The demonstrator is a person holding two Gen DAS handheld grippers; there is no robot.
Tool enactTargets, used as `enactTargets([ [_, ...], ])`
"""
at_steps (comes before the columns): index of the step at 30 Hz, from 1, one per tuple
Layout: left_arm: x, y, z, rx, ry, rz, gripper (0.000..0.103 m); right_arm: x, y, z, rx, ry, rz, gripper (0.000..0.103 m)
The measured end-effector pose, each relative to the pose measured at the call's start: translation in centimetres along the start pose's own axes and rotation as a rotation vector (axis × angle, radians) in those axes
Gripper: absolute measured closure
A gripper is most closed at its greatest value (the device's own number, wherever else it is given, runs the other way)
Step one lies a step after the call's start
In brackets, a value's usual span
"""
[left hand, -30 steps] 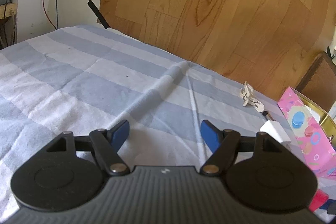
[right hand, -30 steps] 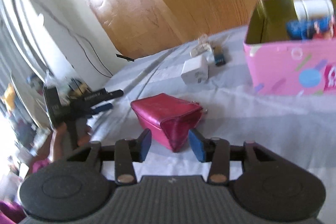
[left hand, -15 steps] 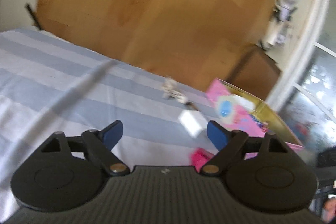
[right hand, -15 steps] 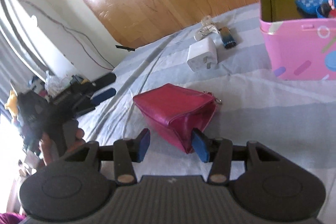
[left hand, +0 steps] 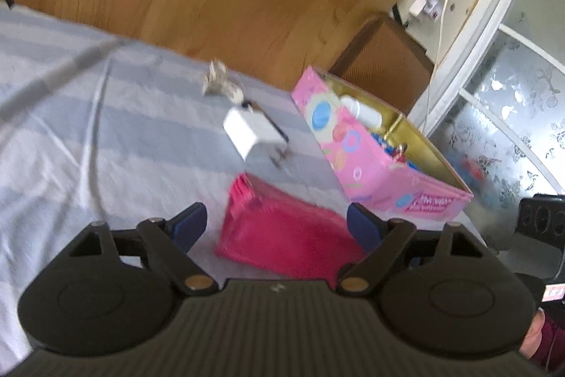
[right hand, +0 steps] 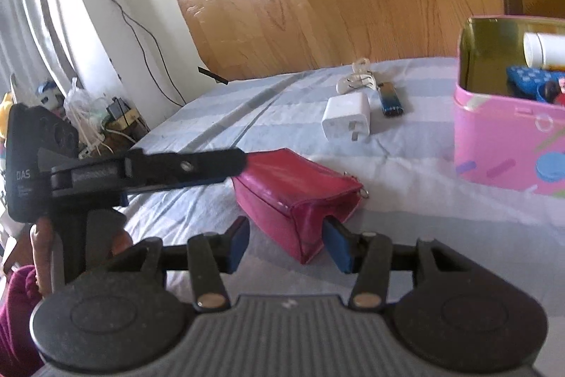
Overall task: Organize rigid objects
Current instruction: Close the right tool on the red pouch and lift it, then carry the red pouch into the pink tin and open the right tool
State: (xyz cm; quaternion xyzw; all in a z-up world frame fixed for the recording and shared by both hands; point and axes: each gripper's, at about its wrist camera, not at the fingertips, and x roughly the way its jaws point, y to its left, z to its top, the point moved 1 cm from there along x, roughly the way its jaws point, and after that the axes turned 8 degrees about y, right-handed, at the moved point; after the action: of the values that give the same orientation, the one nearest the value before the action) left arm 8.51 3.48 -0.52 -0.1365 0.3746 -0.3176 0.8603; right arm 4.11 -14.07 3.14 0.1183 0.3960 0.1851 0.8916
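Observation:
A magenta pouch (left hand: 282,228) lies on the striped bedsheet. It sits between the pads of my left gripper (left hand: 275,225), whose jaws are closing; a gap still shows at the left pad. In the right wrist view the left gripper (right hand: 233,170) reaches in from the left to the far end of the pouch (right hand: 293,189). My right gripper (right hand: 287,241) straddles the pouch's near corner with its jaws opening. Its right pad is against the pouch and its left pad stands apart. A white charger (right hand: 348,121) lies behind the pouch.
An open pink tin box (right hand: 501,143) holding a white bottle and blue items stands at the right. A small blue stick (right hand: 390,99) and a white clip-like item (right hand: 355,82) lie near the wooden headboard. Cables and clutter sit off the bed's left side.
The left gripper swung right from bare sheet to the pouch, first widening, then narrowing. The right gripper moved closer over the pouch's corner and widened slightly.

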Motion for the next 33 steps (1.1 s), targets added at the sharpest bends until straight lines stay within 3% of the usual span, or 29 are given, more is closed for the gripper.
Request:
enactTargets([
  [2, 0.4, -0.6, -0.3, 0.005, 0.012, -0.011, 0.027, 0.2, 0.4, 0.0, -0.023, 0.001, -0.012, 0.064],
  [4, 0.3, -1.2, -0.4, 0.021, 0.001, -0.002, 0.032, 0.4, 0.9, -0.2, -0.059, -0.006, -0.072, 0.079],
  [7, -0.4, -1.4, -0.2, 0.011, -0.015, -0.011, 0.04, -0.2, 1.1, -0.5, -0.087, -0.027, -0.094, 0.08],
  [13, -1.2, -4.2, 1.6, 0.061, -0.065, -0.019, 0.041, -2.7, 2.1, -0.3, -0.156, -0.13, -0.146, 0.08],
  [18, -0.4, -7.7, 4.7, 0.14, -0.101, -0.077, 0.041, -5.6, 2.1, 0.2, -0.202, -0.258, -0.229, 0.08],
  [25, 4.9, -13.8, 7.8, 0.275, -0.097, -0.127, 0.041, -8.9, -1.6, 0.9, -0.192, -0.378, -0.395, 0.08],
  [33, 12.5, -16.8, 9.1, 0.319, 0.01, -0.109, 0.042, -8.7, -8.9, 2.9, -0.095, -0.326, -0.488, 0.082],
])
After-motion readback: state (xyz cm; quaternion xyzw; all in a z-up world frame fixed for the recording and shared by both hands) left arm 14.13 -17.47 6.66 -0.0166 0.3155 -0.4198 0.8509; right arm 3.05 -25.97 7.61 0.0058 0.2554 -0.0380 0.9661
